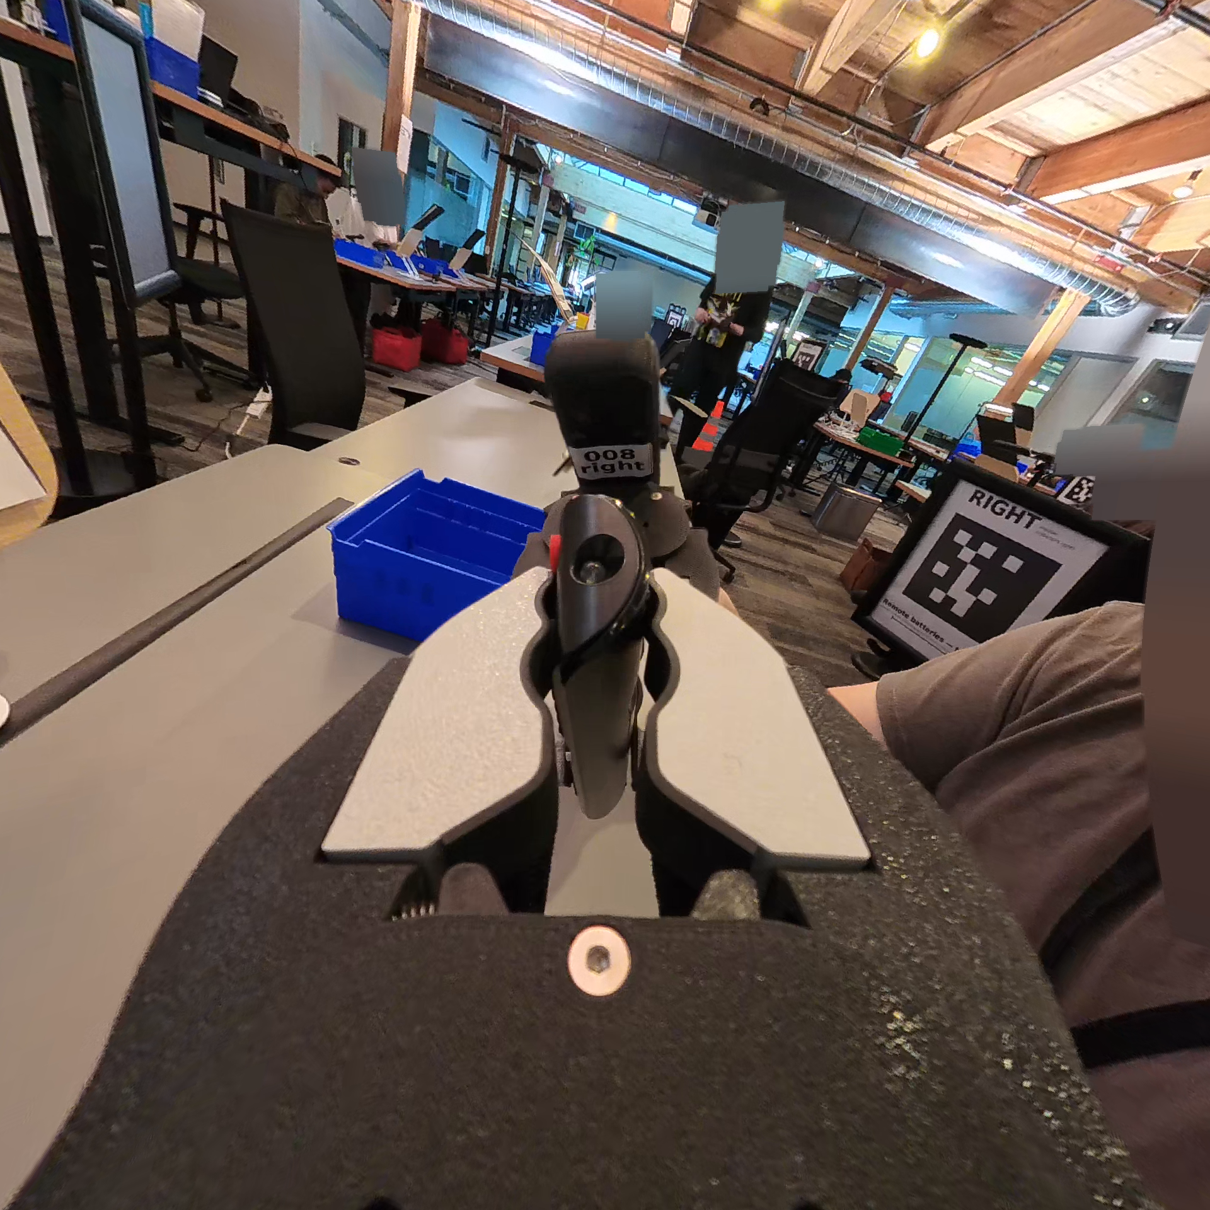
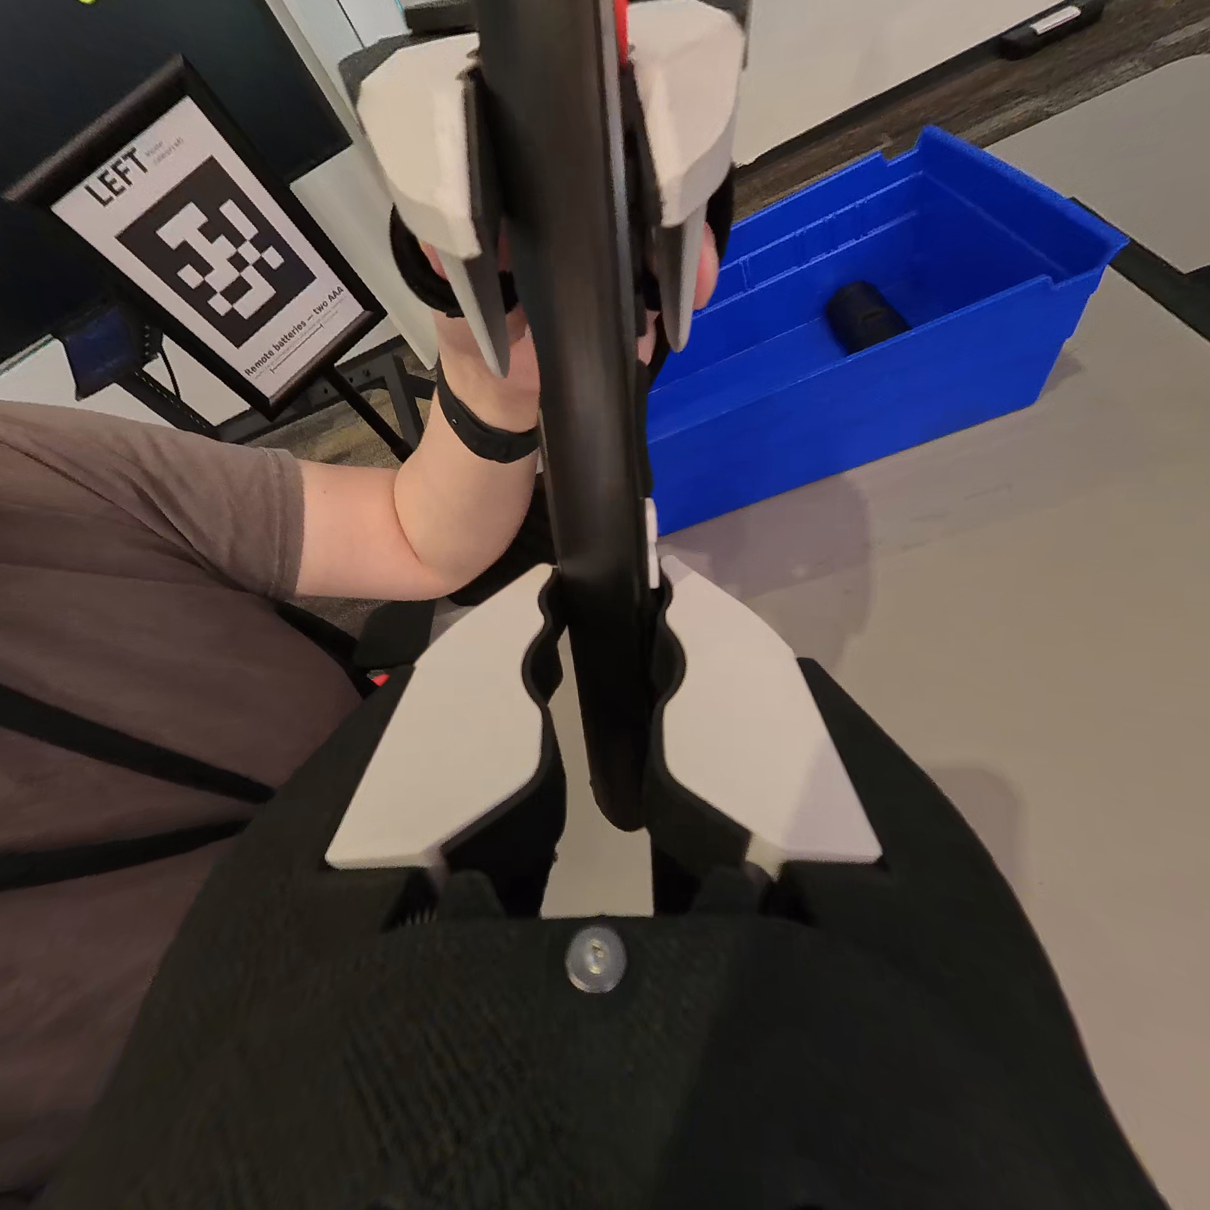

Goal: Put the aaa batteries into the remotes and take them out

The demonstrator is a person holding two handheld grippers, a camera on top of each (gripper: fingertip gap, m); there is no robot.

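Both grippers' fingers grip one black remote (image 2: 589, 458) from opposite ends, the left gripper (image 1: 594, 628) and right gripper (image 2: 605, 628) facing each other above the grey tabletop (image 2: 982, 655), near a blue bin (image 2: 884, 366).

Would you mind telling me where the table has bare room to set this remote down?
The grey table is bare in front of the blue bin and left of it. It is crowded around the remote, gripped at both ends.
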